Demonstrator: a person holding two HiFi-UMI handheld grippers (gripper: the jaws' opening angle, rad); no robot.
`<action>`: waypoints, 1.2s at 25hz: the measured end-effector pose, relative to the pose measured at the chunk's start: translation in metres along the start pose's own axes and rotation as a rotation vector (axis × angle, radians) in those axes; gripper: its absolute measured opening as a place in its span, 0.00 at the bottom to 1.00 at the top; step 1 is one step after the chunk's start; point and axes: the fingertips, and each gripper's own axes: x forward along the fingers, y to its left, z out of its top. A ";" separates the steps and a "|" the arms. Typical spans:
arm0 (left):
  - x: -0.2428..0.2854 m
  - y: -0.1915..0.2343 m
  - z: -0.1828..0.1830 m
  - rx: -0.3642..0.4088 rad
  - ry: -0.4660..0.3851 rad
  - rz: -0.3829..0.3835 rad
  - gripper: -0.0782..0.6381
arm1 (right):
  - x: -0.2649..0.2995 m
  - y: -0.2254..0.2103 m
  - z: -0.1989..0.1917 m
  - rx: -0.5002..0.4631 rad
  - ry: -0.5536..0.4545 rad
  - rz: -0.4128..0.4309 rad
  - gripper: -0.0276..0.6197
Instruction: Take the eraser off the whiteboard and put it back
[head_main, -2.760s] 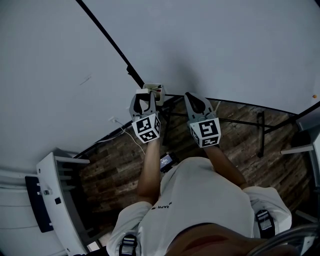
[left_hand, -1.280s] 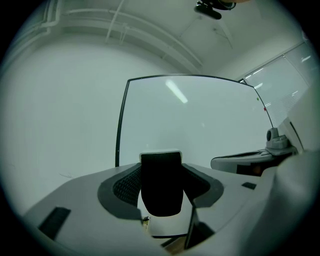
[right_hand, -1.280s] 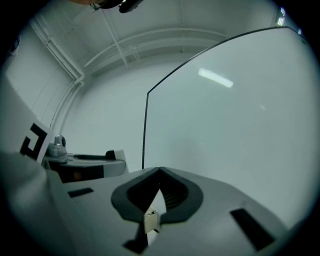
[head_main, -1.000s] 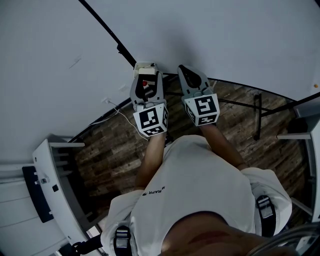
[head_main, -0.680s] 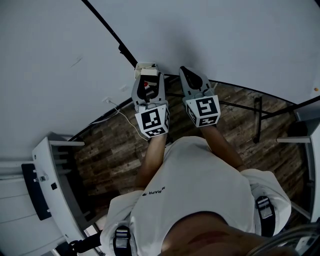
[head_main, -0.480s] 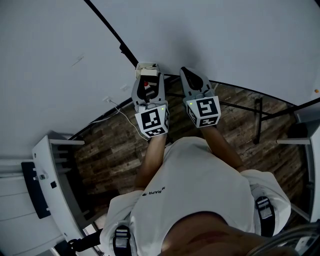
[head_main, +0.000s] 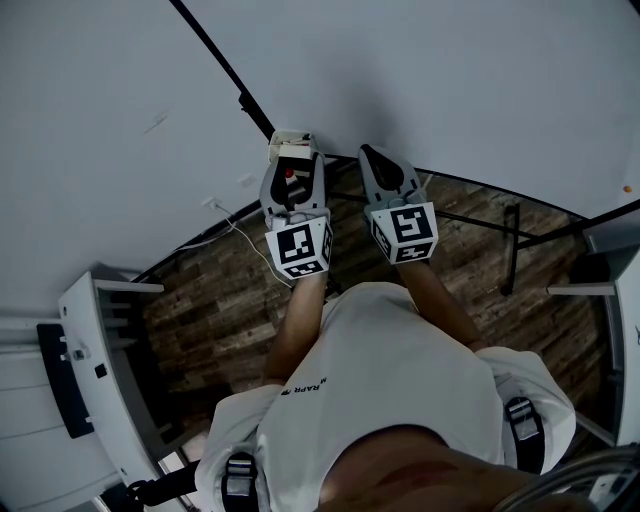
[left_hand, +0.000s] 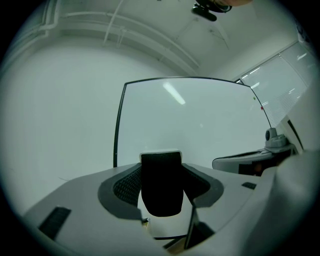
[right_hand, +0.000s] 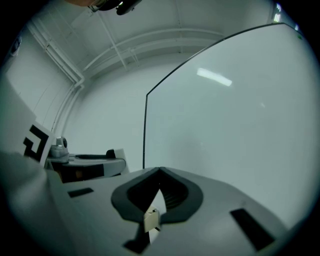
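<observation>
Filling most of the head view, the whiteboard is bare and pale, with a thin black frame along its left and bottom edges. Below the whiteboard's bottom edge lies a dark wood-plank floor. A person in a white shirt faces the whiteboard with both arms stretched toward it. The left gripper is at the whiteboard's lower left corner, its jaws spread wide and clamped on the eraser, whose black felt fills the gap between them. The right gripper, just right of it along the whiteboard's bottom edge, has its jaws closed together with nothing in them. I cannot tell whether the white-backed eraser touches the whiteboard.
</observation>
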 end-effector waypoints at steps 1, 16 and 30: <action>0.002 0.002 -0.001 0.006 0.002 -0.002 0.44 | 0.000 0.000 -0.001 0.000 0.002 -0.001 0.06; 0.033 0.050 -0.022 0.015 0.047 -0.030 0.44 | 0.001 -0.004 -0.006 -0.033 0.022 0.003 0.06; 0.058 0.082 -0.055 0.021 0.112 -0.050 0.44 | 0.005 -0.010 -0.003 -0.043 0.021 -0.011 0.06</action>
